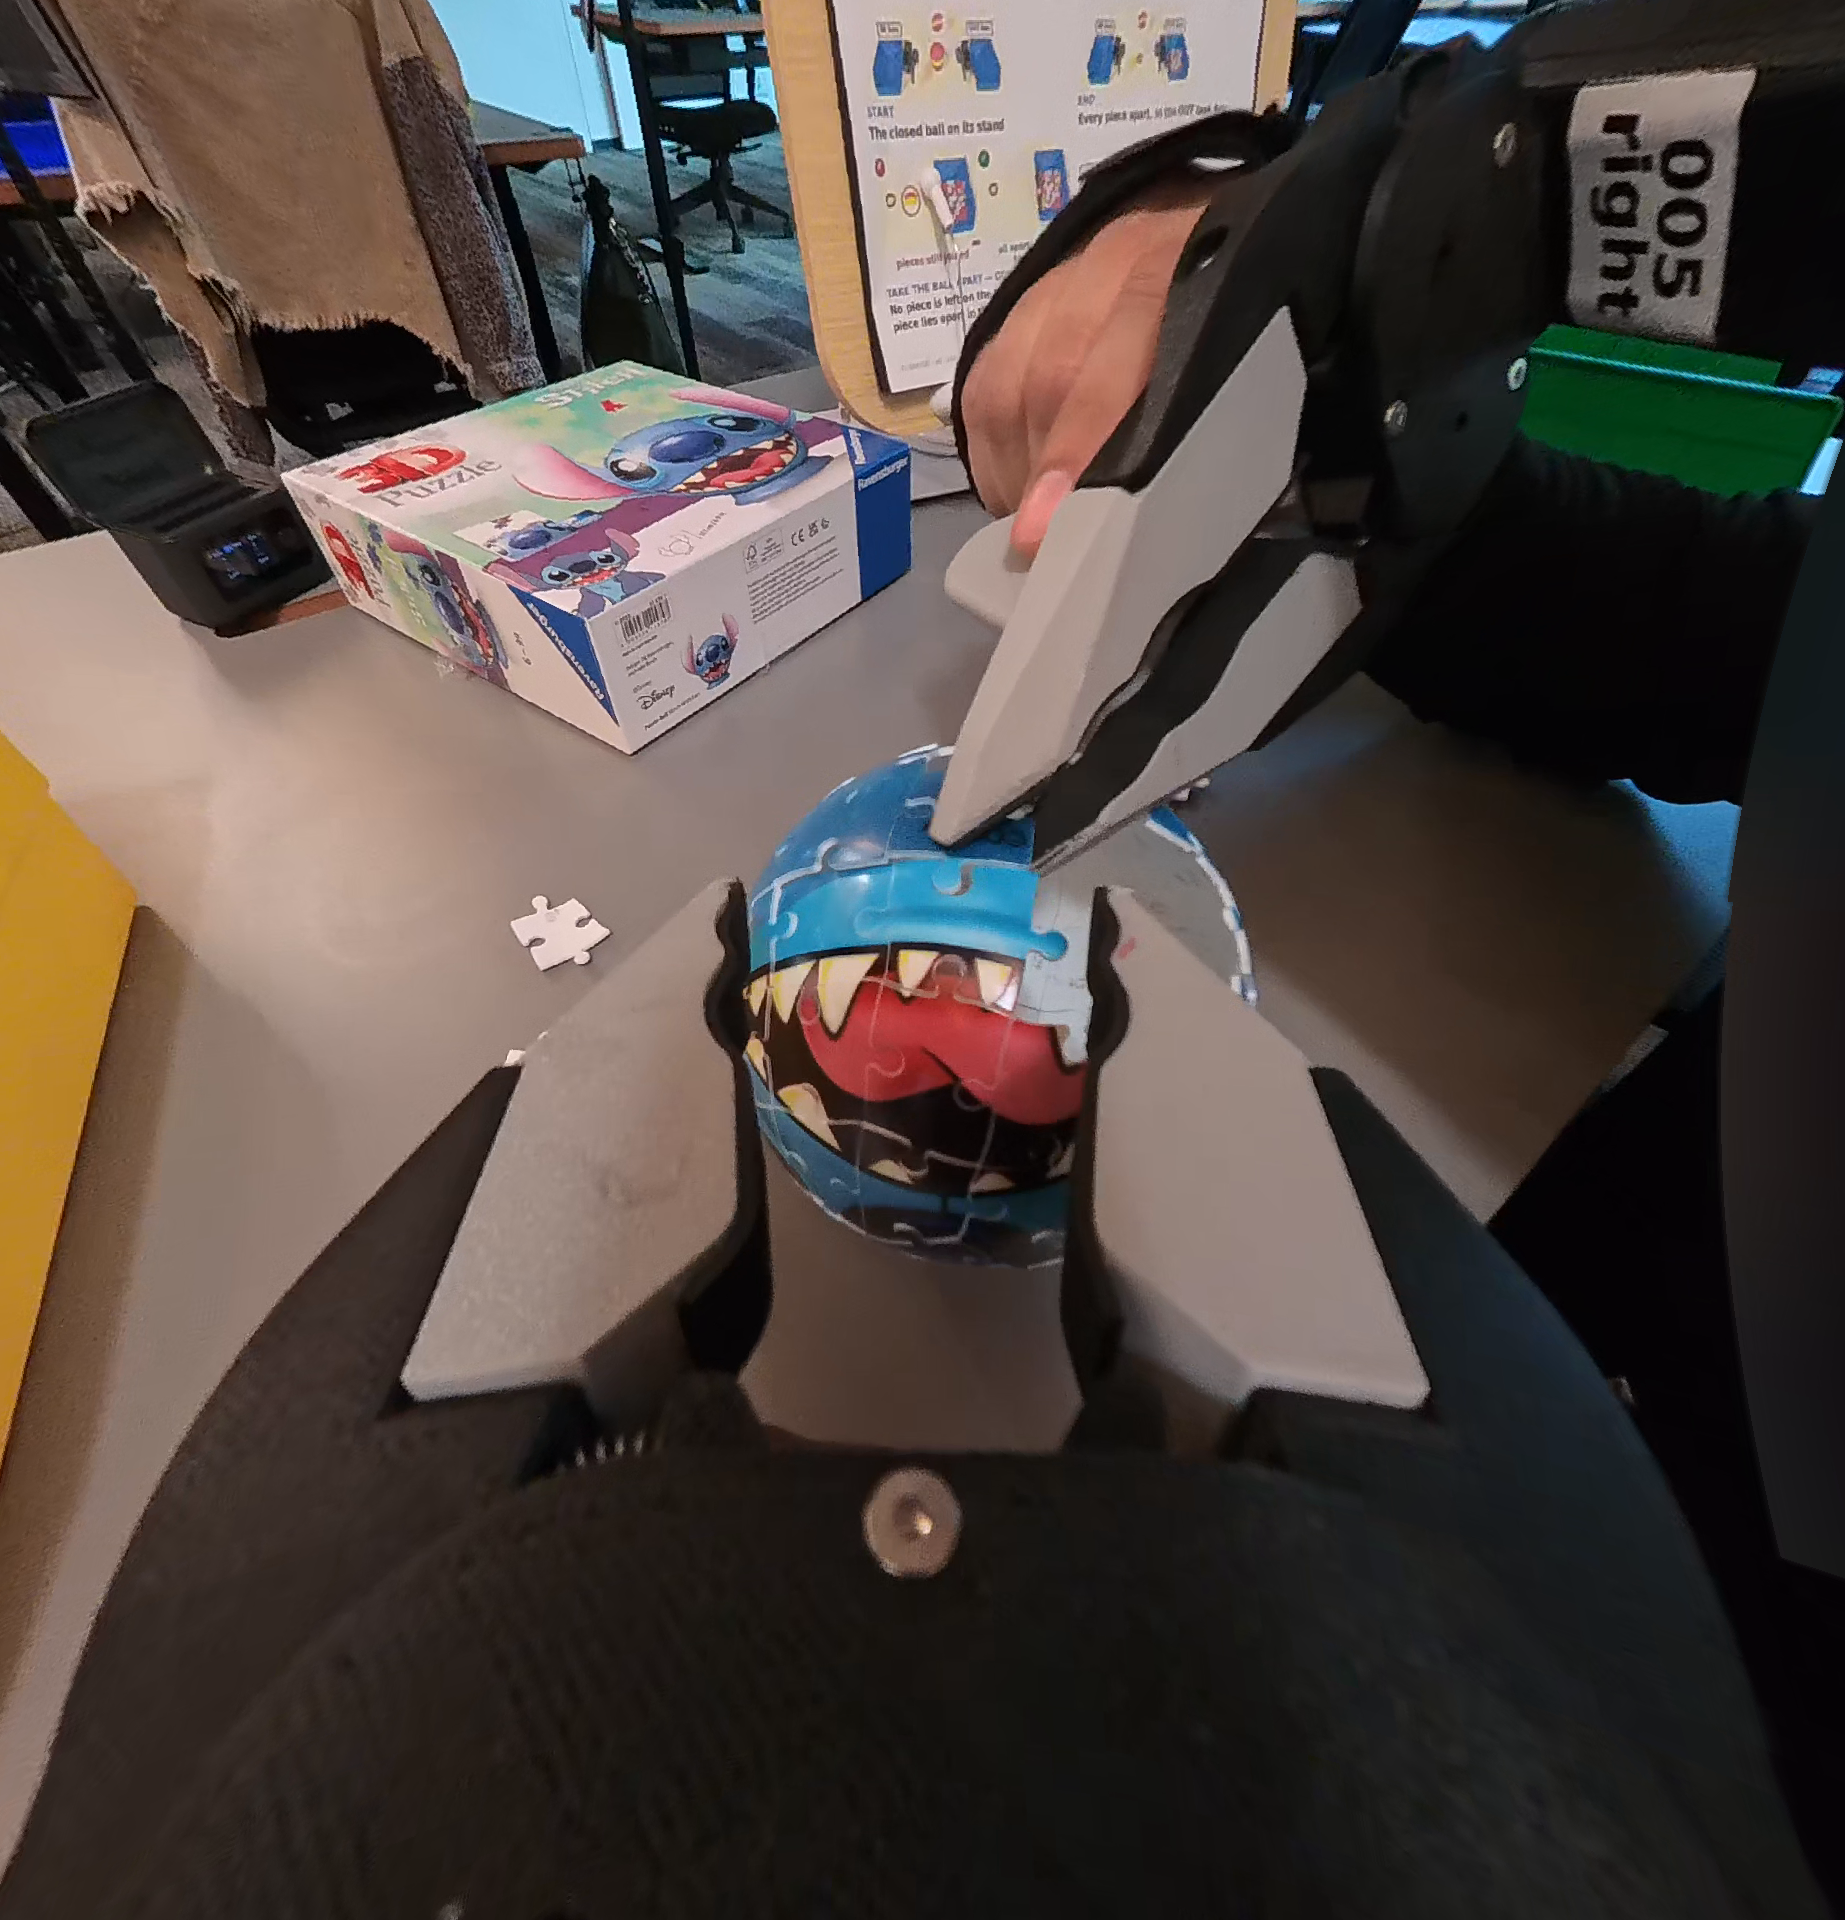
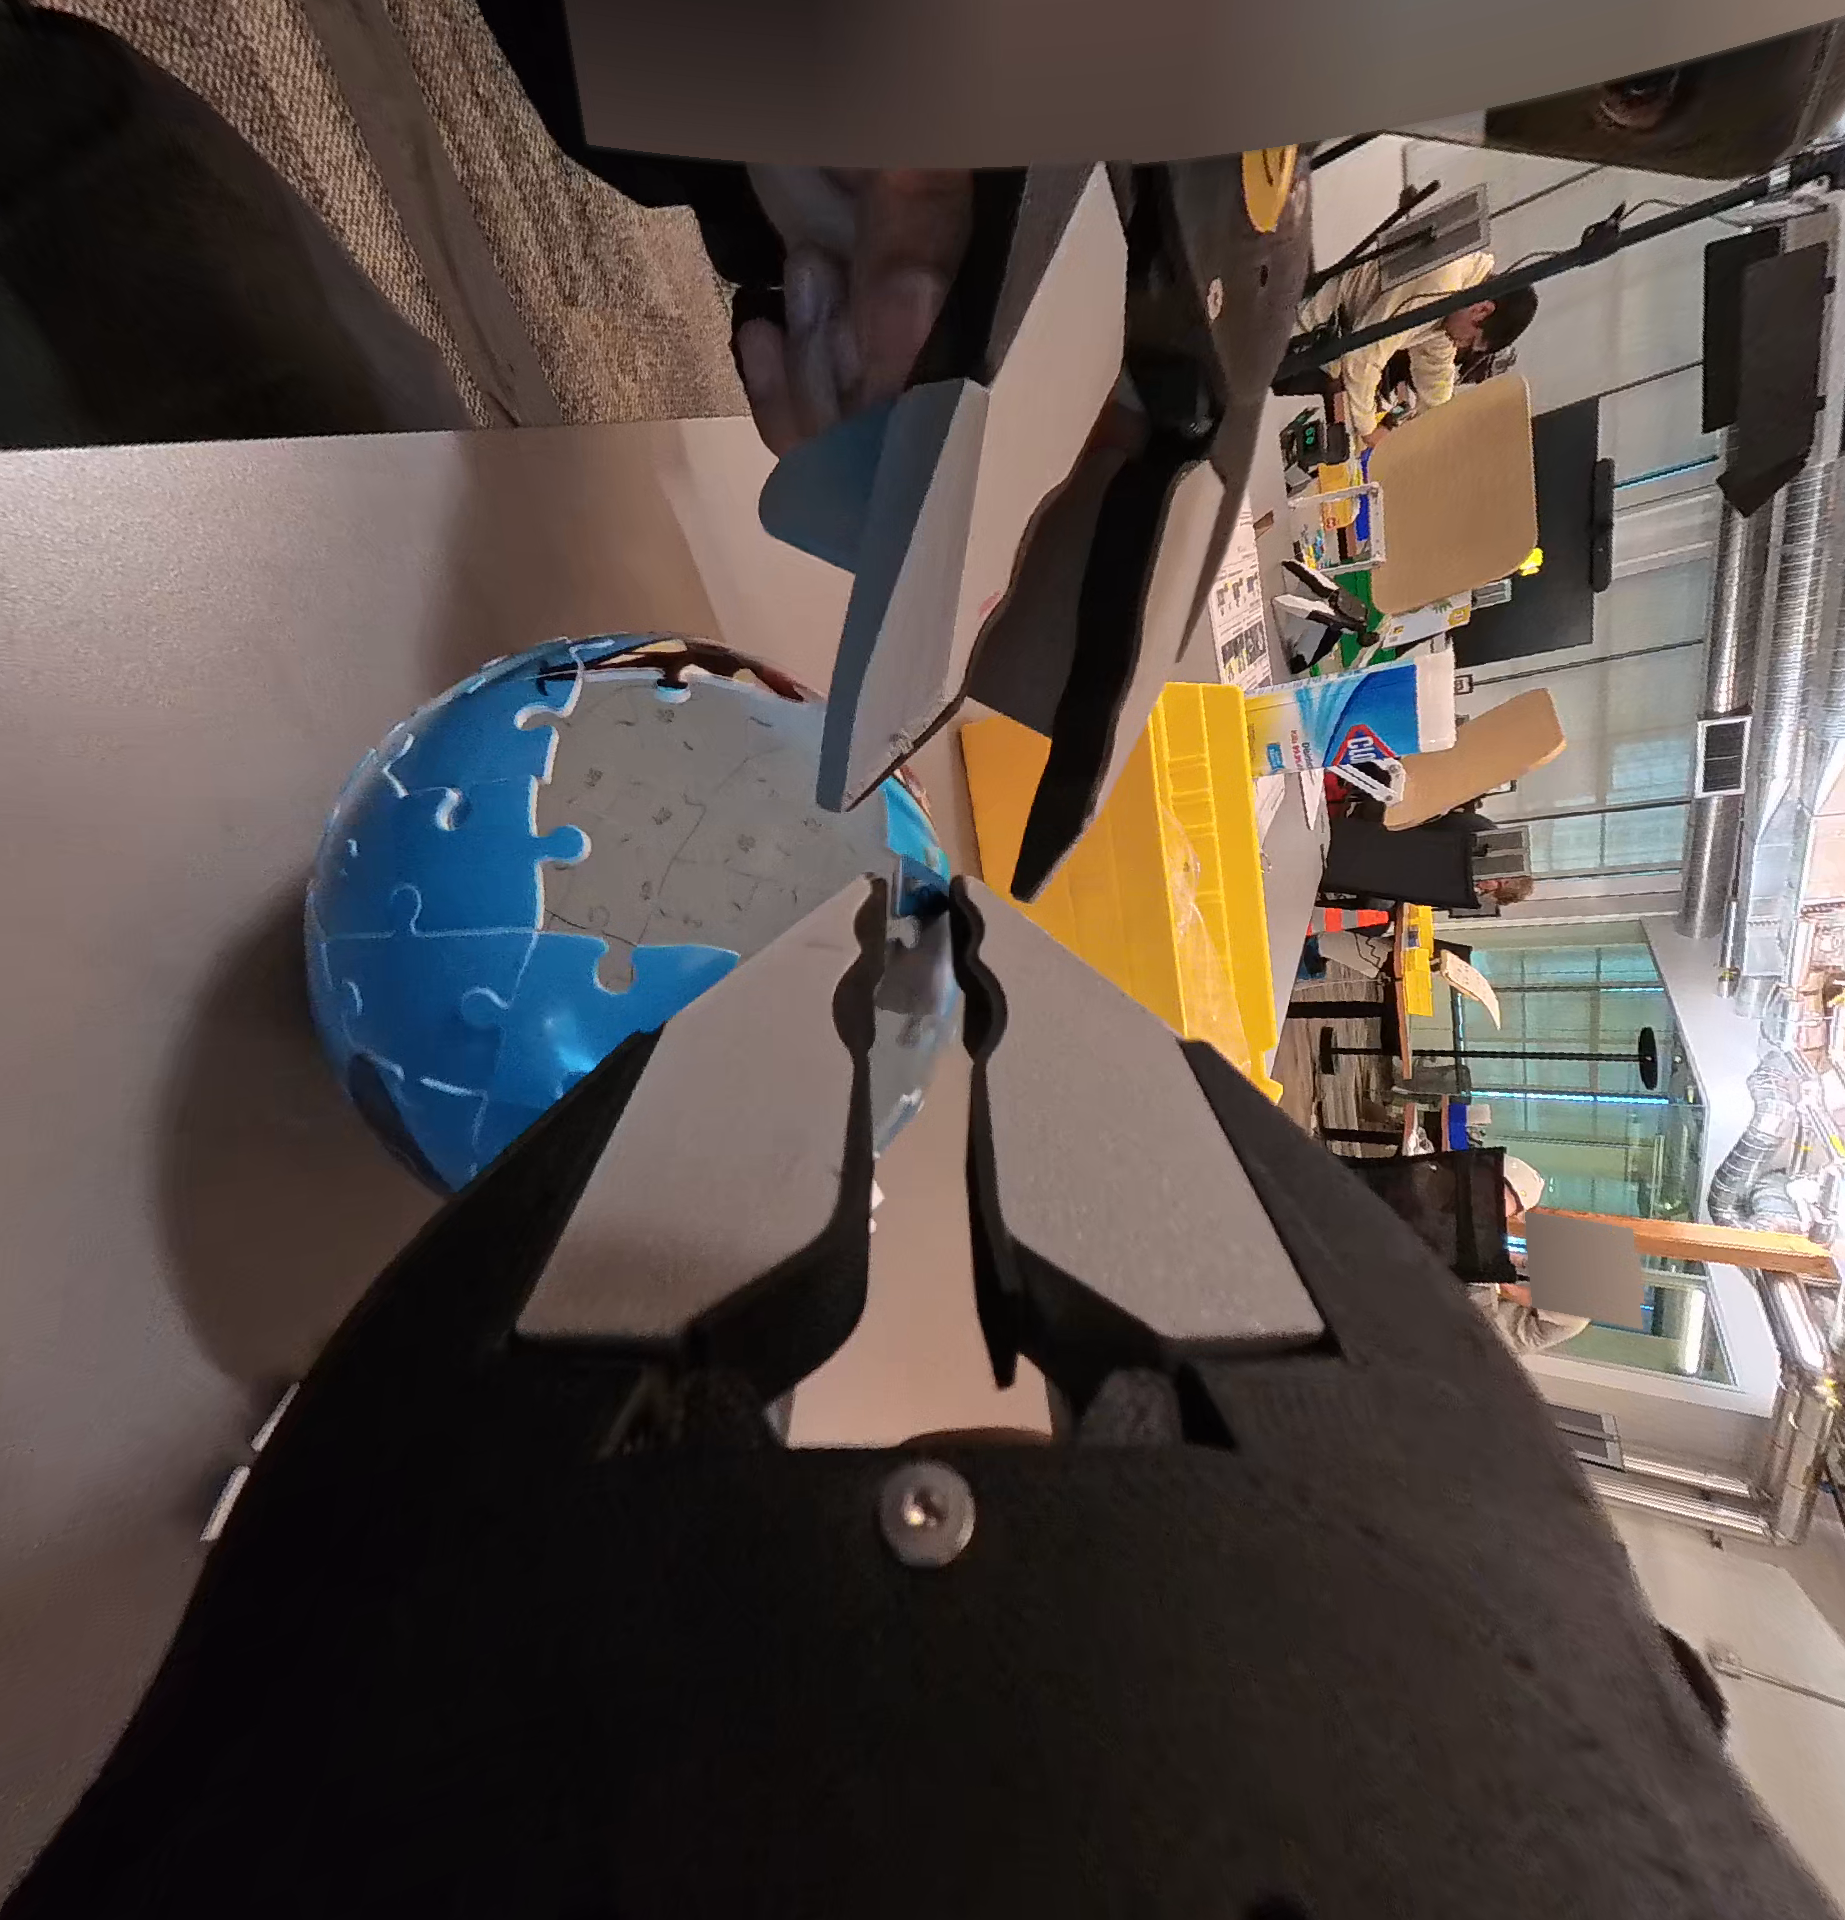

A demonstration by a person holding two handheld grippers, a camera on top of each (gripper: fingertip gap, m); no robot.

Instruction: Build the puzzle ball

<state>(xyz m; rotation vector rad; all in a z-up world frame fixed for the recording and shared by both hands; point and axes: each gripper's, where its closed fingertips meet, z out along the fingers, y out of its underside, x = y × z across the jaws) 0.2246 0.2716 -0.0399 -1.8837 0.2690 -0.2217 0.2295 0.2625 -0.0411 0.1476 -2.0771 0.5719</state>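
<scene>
The puzzle ball stands on the grey table; it is blue with a toothed red mouth. It is partly built: the right wrist view shows the blue shell around an opening with the grey inside. My left gripper is shut on the ball, a finger on each side of the mouth section. My right gripper comes down from the upper right and is shut on a small puzzle piece at the rim of the opening; its tips rest on the ball's top.
The puzzle box lies behind the ball. A loose white piece lies left of the ball. A yellow bin stands at the left edge. An instruction board and a black device stand at the back. My left and right fingertips are right by each other.
</scene>
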